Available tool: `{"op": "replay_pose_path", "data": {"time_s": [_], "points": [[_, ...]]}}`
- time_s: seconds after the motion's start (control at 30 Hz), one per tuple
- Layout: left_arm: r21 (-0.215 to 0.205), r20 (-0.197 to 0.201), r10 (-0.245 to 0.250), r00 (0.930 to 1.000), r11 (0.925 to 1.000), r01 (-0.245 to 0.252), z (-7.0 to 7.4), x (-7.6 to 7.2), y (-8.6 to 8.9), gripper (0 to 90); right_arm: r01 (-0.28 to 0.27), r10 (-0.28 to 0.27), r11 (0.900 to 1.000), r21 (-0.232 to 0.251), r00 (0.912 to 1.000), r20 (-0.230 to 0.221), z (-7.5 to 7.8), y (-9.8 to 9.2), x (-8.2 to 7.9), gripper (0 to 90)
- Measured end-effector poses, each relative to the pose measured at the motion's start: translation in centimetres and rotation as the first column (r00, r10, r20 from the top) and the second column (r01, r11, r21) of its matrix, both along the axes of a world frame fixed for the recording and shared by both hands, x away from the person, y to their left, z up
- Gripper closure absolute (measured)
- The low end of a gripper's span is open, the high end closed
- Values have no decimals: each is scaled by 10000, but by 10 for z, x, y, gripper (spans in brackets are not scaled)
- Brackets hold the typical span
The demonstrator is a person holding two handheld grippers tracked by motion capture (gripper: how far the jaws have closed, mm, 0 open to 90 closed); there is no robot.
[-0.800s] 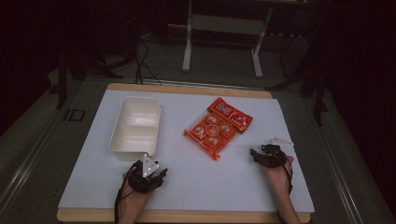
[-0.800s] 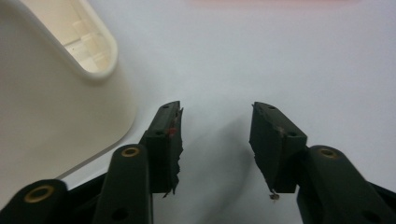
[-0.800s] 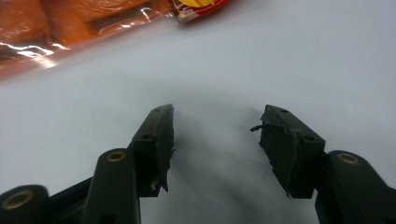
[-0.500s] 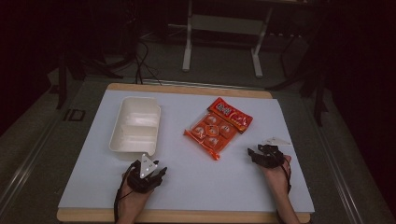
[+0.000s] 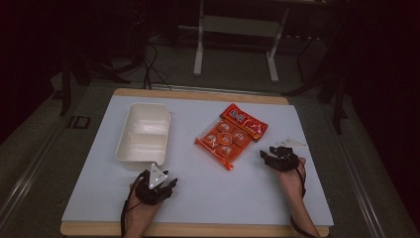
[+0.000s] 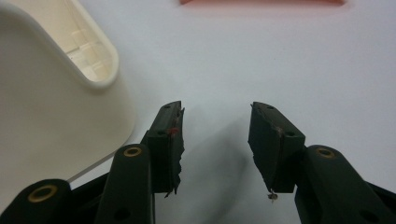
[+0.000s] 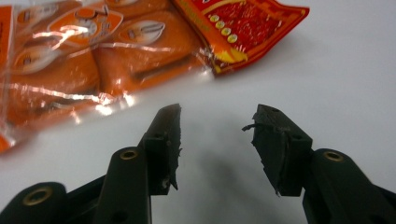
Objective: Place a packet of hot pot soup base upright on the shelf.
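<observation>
Lining up on the snack packs, both sets of jaws gaping and empty.
Aiming right gripper (image 7: pixel 212 123) low at orange multipack (image 7: pixel 93 51) edge, avoiding red packet (image 7: pixel 243 28); parking left gripper (image 6: pixel 215 123) beside white tray (image 6: pixel 51 93).

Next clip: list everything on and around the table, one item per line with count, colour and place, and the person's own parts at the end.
orange snack pack: 1, orange, clear-wrapped, table centre, ahead of the right hand-held gripper
red packet: 1, red, far end of the orange snack pack, touching or overlapping it
container: 1, cream-white, divided, left half of the table, empty
table mat: 1, pale blue-white, covering the tabletop
wooden tabletop: 1, light wood, edge showing round the mat
metal stand: 1, grey, floor beyond the table
left hand-held gripper: 1, black, near the container's near end, jaws open
right hand-held gripper: 1, black, right of the snack pack, jaws open
</observation>
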State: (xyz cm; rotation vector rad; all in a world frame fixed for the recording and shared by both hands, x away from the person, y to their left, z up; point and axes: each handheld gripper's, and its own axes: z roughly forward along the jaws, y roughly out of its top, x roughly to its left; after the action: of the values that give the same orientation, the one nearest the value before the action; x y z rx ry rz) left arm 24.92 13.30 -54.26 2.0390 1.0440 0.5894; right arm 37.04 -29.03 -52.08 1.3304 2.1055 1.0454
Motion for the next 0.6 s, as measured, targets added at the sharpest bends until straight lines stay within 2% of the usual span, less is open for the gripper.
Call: {"op": "replay_pose_path", "data": {"time_s": [0.23, 0.4, 0.43, 0.6], "points": [[-12, -36, 38, 10000, 10000, -38, 0, 0, 0, 544, 51, -50, 9999, -127, 10000, 61, 6, 2, 19, 506], [-24, -48, 52, 10000, 10000, -52, 0, 0, 0, 543, 97, -97, 9999, -62, 9999, 103, 8, 1, 26, 503], [-26, -56, 51, 10000, 10000, -51, 0, 0, 1, 542, 130, -131, 9999, 60, 9999, 55, 9, 0, 33, 500], [-32, -67, 71, 10000, 10000, -71, 0, 0, 1, 541, 246, -246, 9997, 90, 9997, 27, 10, 2, 46, 493]]}}
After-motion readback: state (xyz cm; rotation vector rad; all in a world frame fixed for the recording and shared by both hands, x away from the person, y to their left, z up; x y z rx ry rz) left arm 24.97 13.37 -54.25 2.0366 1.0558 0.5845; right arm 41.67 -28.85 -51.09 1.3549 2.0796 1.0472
